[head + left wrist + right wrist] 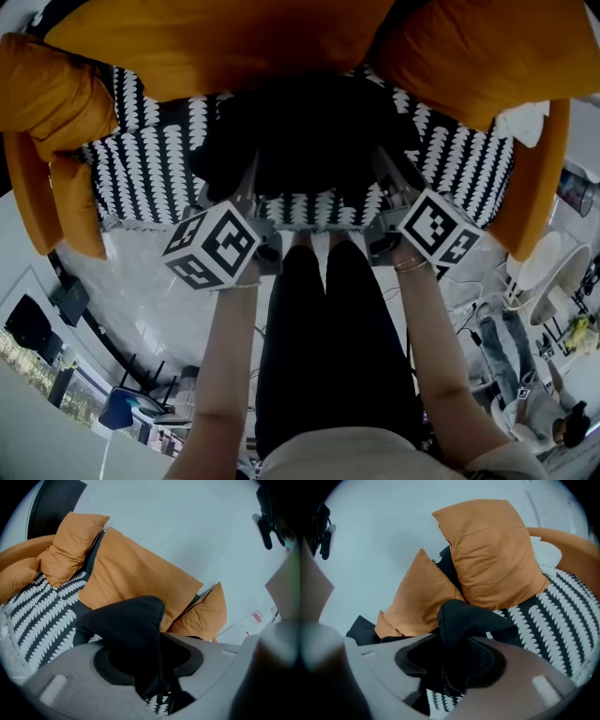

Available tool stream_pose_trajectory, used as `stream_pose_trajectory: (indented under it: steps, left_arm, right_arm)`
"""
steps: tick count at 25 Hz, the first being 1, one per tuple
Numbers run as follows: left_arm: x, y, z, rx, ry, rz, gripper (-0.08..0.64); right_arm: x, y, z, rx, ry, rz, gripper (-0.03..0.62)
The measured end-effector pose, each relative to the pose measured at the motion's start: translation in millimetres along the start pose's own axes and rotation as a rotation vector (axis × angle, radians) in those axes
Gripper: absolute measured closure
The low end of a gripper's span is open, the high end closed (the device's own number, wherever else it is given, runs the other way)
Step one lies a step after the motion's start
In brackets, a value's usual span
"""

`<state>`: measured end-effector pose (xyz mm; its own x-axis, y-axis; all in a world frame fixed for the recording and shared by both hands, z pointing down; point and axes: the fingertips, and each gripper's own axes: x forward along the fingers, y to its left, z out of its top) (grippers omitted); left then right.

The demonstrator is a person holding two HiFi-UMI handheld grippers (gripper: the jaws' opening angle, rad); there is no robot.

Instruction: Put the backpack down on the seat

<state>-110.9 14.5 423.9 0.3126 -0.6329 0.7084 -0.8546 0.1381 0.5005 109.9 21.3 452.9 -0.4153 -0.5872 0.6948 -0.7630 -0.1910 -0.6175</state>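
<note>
The black backpack rests on the black-and-white patterned seat of the orange sofa, against the back cushions. My left gripper is at its lower left side, my right gripper at its lower right. In the left gripper view a fold of the backpack stands between the parted jaws of the left gripper. In the right gripper view a black fold likewise rises between the wide-apart jaws of the right gripper. The pads do not seem to press the cloth on either side.
Big orange cushions lean behind the backpack, with another on the left armrest. The person's black-clad legs stand against the seat's front edge. White round items and cables lie on the floor at the right.
</note>
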Motion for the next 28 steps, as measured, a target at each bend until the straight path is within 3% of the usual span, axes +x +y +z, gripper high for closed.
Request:
stream_pose_trajectory:
  steps: [11, 24, 28]
  left_arm:
    - [-23.5, -0.2, -5.6, 0.024, 0.012, 0.033, 0.285]
    - [-70.3, -14.7, -5.9, 0.009, 0.024, 0.025, 0.272]
    - [-86.1, -26.7, 2.3, -0.014, 0.011, -0.014, 0.272]
  right_arm:
    - [-22.7, 13.9, -8.9, 0.001, -0.024, -0.014, 0.383]
    - [-59.7, 47.4, 0.7, -0.051, -0.021, 0.032, 0.383]
    - [-70.3, 62.7, 8.3, -0.079, -0.026, 0.054, 0.383]
